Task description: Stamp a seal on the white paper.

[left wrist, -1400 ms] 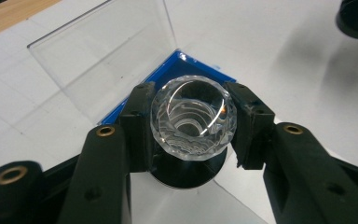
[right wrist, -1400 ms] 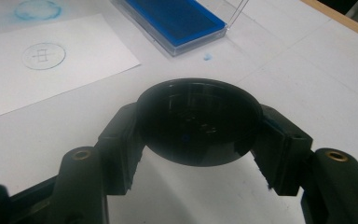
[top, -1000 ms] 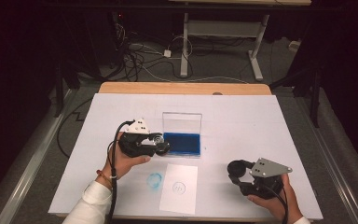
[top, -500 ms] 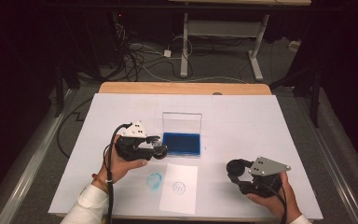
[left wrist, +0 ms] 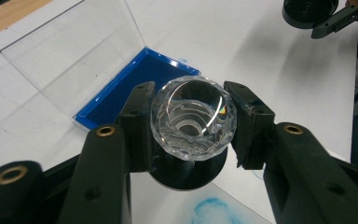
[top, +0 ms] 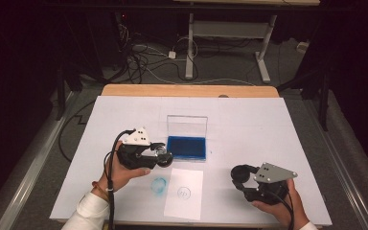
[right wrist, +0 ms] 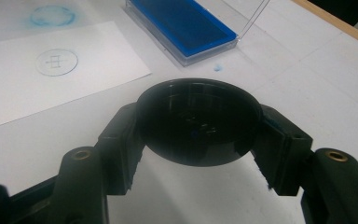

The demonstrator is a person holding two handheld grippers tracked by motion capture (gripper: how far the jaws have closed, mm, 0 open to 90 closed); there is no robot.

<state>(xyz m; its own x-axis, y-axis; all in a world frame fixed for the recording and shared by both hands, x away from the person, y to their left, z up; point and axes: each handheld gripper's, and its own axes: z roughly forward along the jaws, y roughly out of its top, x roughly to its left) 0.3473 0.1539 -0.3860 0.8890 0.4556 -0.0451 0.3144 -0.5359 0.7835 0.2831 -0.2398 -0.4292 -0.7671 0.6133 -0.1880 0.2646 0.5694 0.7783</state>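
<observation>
Where fingers (left wrist: 242, 126) clamp, stamp (left wrist: 193, 119) sides hidden

The right tongs (right wrist: 198, 140) clamp a black round cap (right wrist: 198, 123) between both jaws, above the white worktop (right wrist: 307, 84). Beyond lie a stamped paper sheet (right wrist: 51, 88), a blue smudge (right wrist: 51, 16) (ring-shaped) and the open blue ink pad case (right wrist: 182, 23).
</observation>
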